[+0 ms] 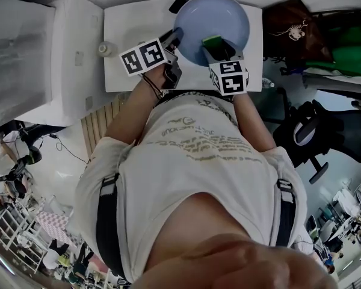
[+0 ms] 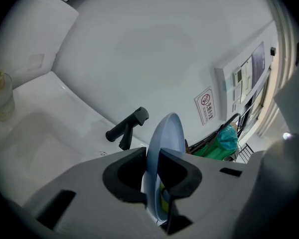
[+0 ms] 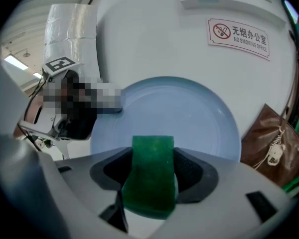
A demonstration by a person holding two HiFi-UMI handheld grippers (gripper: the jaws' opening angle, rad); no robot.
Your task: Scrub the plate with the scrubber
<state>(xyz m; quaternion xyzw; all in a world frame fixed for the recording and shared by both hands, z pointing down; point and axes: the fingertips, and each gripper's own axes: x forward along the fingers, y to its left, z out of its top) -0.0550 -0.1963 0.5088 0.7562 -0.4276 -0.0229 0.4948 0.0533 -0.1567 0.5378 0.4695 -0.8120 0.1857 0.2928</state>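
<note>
Both loaded: left gripper (image 2: 153, 171) pinches the blue plate (image 3: 189, 118) by its rim; right gripper (image 3: 150, 178) clamps the green scrubber (image 3: 152, 156), apparently against the plate's face.

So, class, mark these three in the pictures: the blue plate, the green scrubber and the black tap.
blue plate (image 3: 189, 113): right gripper view, on its inner face.
green scrubber (image 3: 150, 176): right gripper view, on its broad green side.
black tap (image 2: 128, 126): left gripper view, on its lever.

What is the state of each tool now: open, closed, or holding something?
The left tool is closed on the rim of the blue plate.
The right tool is closed on the green scrubber.
</note>
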